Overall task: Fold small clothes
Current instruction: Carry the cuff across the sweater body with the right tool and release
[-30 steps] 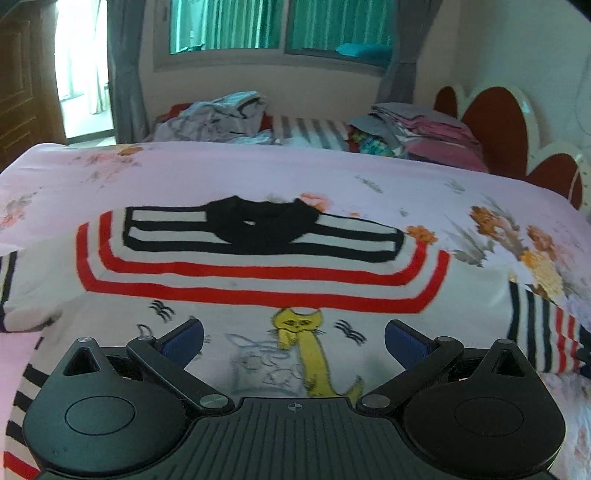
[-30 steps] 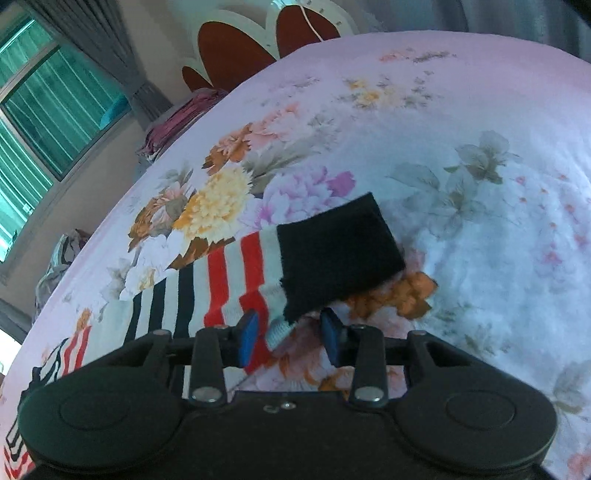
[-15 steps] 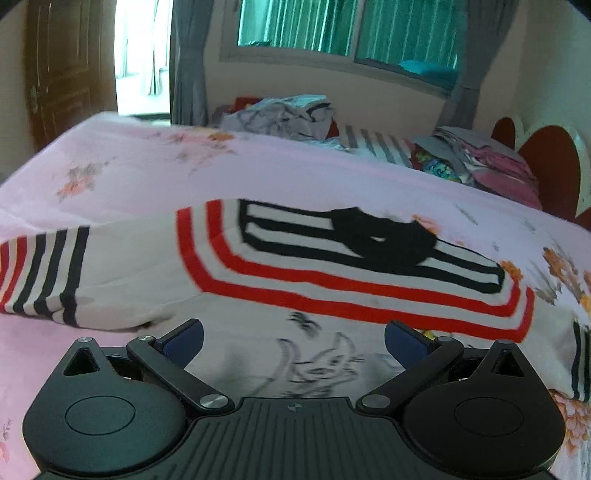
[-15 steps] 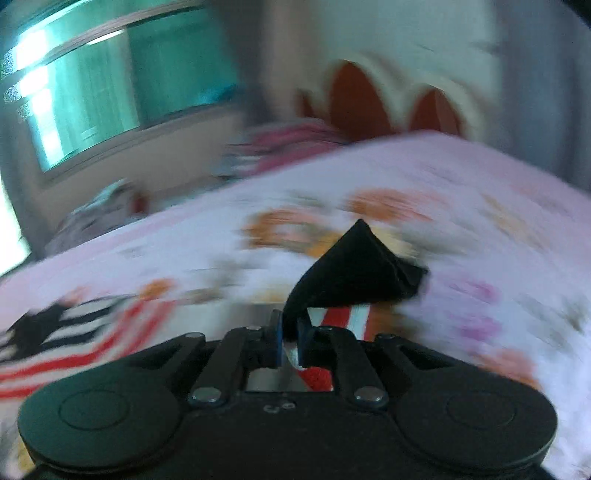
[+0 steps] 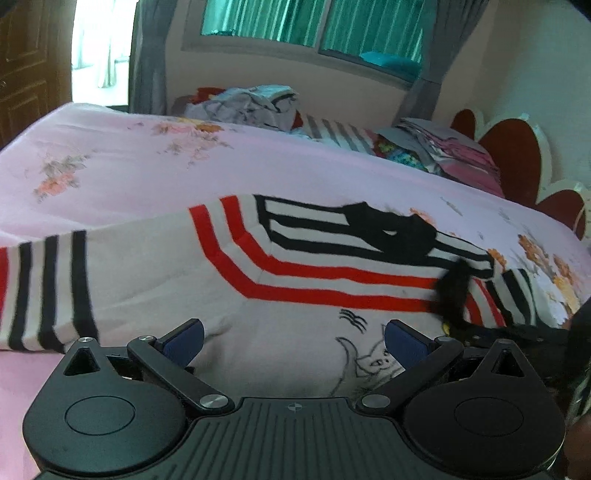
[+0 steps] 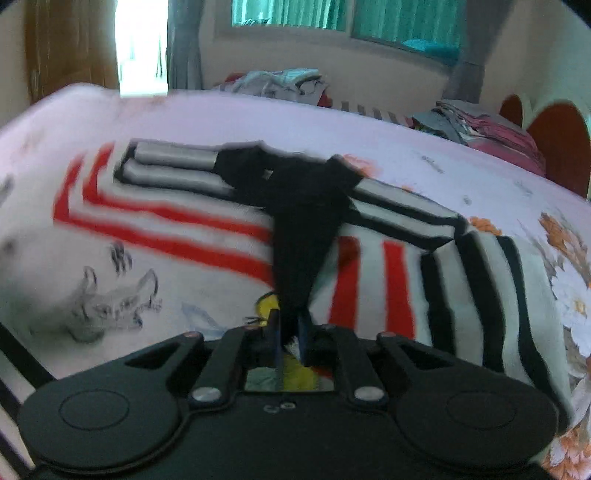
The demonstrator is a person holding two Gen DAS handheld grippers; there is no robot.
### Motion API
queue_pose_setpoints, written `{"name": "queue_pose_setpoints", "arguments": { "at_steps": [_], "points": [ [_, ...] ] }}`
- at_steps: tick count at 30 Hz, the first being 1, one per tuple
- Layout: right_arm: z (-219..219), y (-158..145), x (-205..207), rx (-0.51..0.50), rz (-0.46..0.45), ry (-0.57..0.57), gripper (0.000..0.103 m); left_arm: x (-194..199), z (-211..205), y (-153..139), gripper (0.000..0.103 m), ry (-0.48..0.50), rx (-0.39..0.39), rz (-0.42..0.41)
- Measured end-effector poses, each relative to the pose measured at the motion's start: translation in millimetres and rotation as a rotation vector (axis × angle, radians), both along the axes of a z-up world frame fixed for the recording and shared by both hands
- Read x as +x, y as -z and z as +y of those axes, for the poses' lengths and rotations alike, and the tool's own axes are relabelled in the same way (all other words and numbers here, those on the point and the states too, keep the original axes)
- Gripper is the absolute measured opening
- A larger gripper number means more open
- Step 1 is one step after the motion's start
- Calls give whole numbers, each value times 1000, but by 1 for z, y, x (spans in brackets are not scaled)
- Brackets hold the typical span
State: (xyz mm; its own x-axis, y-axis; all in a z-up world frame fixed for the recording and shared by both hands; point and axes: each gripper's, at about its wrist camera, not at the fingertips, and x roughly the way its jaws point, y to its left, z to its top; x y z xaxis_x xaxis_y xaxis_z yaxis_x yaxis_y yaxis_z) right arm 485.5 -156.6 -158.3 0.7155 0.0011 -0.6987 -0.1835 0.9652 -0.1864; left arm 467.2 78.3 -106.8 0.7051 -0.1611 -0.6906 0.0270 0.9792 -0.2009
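Observation:
A white sweater (image 5: 295,280) with red and black stripes, a black collar and cat drawings lies flat on the pink bed. My left gripper (image 5: 295,339) hovers open over its lower front, with only flat cloth below the pads. My right gripper (image 6: 289,334) pinches the black cuff (image 6: 303,240) of the right sleeve (image 6: 388,280), which is drawn across the sweater's chest. Its jaws are opening slightly with the cuff still between them. In the left wrist view the blurred cuff (image 5: 454,291) shows at the right, over the red stripes. The left sleeve (image 5: 48,291) lies stretched out to the left.
The flowered pink sheet (image 5: 129,177) covers the bed. Loose clothes (image 5: 251,107) and a folded stack (image 5: 450,151) sit along its far edge. A red and white headboard (image 5: 517,155) stands at the right, a window (image 5: 314,22) behind, a wooden door (image 5: 29,74) at the left.
My right gripper has shut on the black cuff, rolled upright and swept the sleeve from the bed's side over the sweater's chest. My left gripper has slid left along the sweater, still open.

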Motion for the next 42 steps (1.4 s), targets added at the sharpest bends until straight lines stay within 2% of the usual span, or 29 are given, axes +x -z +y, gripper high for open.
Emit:
{"name": "queue_pose_setpoints", "arguments": {
  "at_steps": [1, 2, 4, 7, 10, 14, 17, 20, 22, 24, 26, 29, 32, 37, 41, 42],
  "points": [
    [1, -4, -4, 6, -1, 7, 17, 1, -2, 1, 103, 10, -9, 1],
    [-3, -11, -8, 53, -5, 10, 21, 2, -6, 2, 103, 24, -19, -1],
    [-19, -25, -20, 137, -36, 36, 21, 8, -17, 4, 103, 56, -34, -1],
    [-52, -46, -32, 185, -96, 115, 20, 20, -45, 10, 103, 114, -73, -6],
    [-91, -58, -41, 196, -131, 211, 20, 38, -80, 22, 102, 175, -97, 15],
    [-148, -68, -58, 208, -161, 343, 21, 64, -116, 37, 102, 186, -95, 35],
    [-182, -66, -63, 215, -163, 420, 22, 82, -137, 47, 72, 203, -94, 73],
    [-205, -62, -73, 229, -159, 470, 22, 95, -150, 56, 66, 203, -92, 107],
    [-216, -59, -74, 234, -156, 483, 22, 98, -156, 59, 51, 198, -73, 103],
    [-222, -56, -73, 239, -149, 488, 22, 101, -155, 59, 5, 167, -65, 101],
    [-228, -56, -72, 246, -143, 486, 22, 99, -146, 52, 5, 118, -104, 67],
    [-229, -55, -66, 257, -141, 471, 22, 86, -130, 28, 5, 62, -69, -46],
    [-228, -55, -57, 269, -133, 447, 22, 78, -105, 16, 5, 15, -36, -92],
    [-219, -51, -45, 280, -110, 403, 22, 75, -85, 33, 5, -6, 52, -48],
    [-216, -48, -39, 278, -91, 378, 22, 75, -83, 50, 6, -26, 45, -5],
    [-217, -49, -37, 284, -90, 365, 22, 75, -83, 52, 9, -34, 52, -1]
  ]
}}
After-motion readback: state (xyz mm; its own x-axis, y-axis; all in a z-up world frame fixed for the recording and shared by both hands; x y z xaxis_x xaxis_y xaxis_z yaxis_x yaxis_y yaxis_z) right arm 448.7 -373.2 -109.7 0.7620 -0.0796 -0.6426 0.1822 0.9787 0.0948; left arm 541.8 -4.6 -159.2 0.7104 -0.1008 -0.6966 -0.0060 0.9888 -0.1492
